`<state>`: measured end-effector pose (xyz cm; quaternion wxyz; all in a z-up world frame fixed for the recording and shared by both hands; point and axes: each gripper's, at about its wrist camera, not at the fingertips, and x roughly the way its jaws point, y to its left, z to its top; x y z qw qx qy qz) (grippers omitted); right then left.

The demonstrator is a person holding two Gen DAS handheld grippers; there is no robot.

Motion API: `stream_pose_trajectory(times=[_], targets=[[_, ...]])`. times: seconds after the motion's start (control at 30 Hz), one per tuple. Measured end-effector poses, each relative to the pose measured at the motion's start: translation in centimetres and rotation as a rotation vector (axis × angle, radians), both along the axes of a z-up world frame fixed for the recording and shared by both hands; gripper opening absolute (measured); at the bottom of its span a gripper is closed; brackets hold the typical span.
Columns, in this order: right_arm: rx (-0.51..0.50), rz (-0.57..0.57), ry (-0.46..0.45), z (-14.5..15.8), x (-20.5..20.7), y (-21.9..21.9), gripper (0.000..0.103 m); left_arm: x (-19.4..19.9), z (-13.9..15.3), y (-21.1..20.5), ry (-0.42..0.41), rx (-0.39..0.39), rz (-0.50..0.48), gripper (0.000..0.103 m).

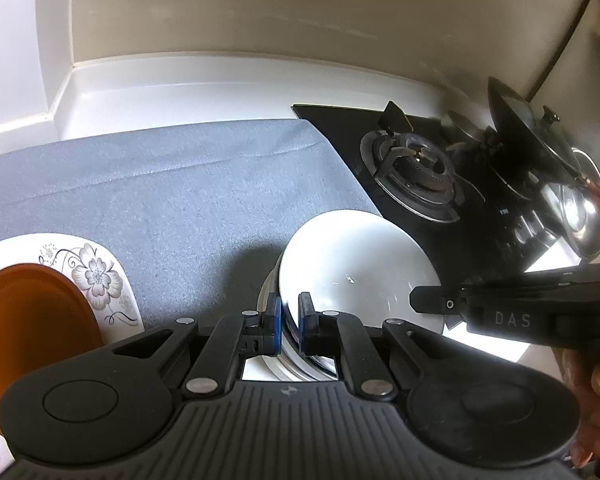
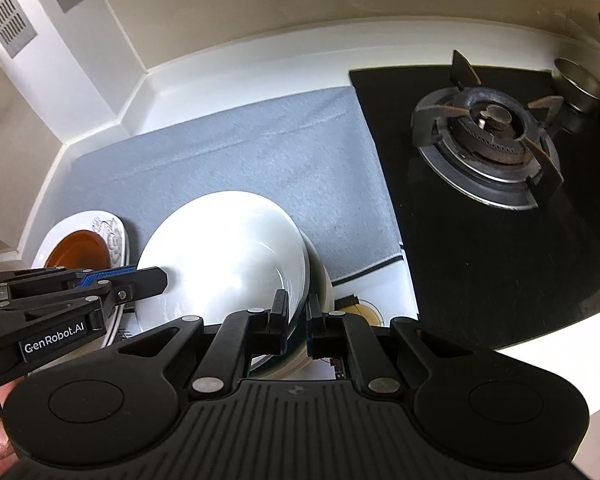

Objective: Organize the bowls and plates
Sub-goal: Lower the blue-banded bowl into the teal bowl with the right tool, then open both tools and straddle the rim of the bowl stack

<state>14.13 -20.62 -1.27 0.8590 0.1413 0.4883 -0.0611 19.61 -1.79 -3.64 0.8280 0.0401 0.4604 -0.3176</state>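
left gripper (image 1: 289,312): was clamped on the near rim of the white plate (image 1: 356,264)
right gripper (image 2: 298,312): pinched the opposite rim
plate: sat tilted over the grey mat (image 1: 172,184), beside the stove (image 2: 488,152)

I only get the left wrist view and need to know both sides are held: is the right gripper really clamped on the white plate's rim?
Observer: Yes, the right wrist view shows the right gripper shut on the rim of the white plate.
Operator: Anything lying near that side?
Observer: A small round amber thing sits just right of that rim; I can't tell what it is.
Operator: And at far upper left?
Observer: Two vent grilles.
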Motion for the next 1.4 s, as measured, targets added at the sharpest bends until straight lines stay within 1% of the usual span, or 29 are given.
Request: stream_pose_trajectory(times=[0.13, 0.3, 0.73, 0.97, 1.1, 1.17, 1.2, 1.23, 1.27, 1.37, 1.4], targets=[[-0.017, -0.004, 0.004, 0.0, 0.1, 0.1, 0.009, 0.2, 0.0, -0.1, 0.003, -0.005, 0.001, 0.008], [-0.054, 0.003, 0.023, 0.1, 0.4, 0.9, 0.009, -0.1, 0.0, -0.4, -0.021, 0.031, -0.009, 0.008], [-0.23, 0.047, 0.067, -0.1, 1.0, 3.7, 0.013, -0.6, -0.1, -0.3, -0.063, 0.039, -0.047, 0.01], [-0.248, 0.043, 0.061, -0.2, 0.9, 4.2, 0.013, -0.7, -0.2, -0.1, -0.066, 0.025, -0.052, 0.011], [-0.239, 0.022, 0.045, -0.3, 0.6, 4.1, 0.013, -0.7, 0.0, 0.3, -0.067, 0.011, -0.04, 0.018], [-0.221, 0.011, 0.024, -0.2, 0.3, 3.8, 0.014, -0.7, 0.3, 0.7, -0.069, -0.004, -0.033, 0.02], [-0.212, 0.007, 0.008, 0.0, 0.1, 3.7, 0.014, -0.6, 0.5, 1.0, -0.068, -0.016, -0.028, 0.025], [-0.203, 0.002, -0.01, 0.2, -0.1, 3.5, 0.015, -0.6, 0.7, 1.3, -0.073, -0.026, -0.02, 0.034], [-0.193, -0.003, -0.033, 0.4, -0.4, 3.3, 0.022, -0.7, 1.0, 1.6, -0.082, -0.034, -0.011, 0.037], [-0.163, -0.019, -0.103, 1.0, -1.1, 2.4, 0.031, -0.8, 1.4, 2.4, -0.078, -0.056, 0.018, 0.038], [-0.146, -0.021, -0.122, 1.2, -1.3, 2.0, 0.031, -0.8, 1.5, 2.6, -0.074, -0.062, 0.029, 0.038]])
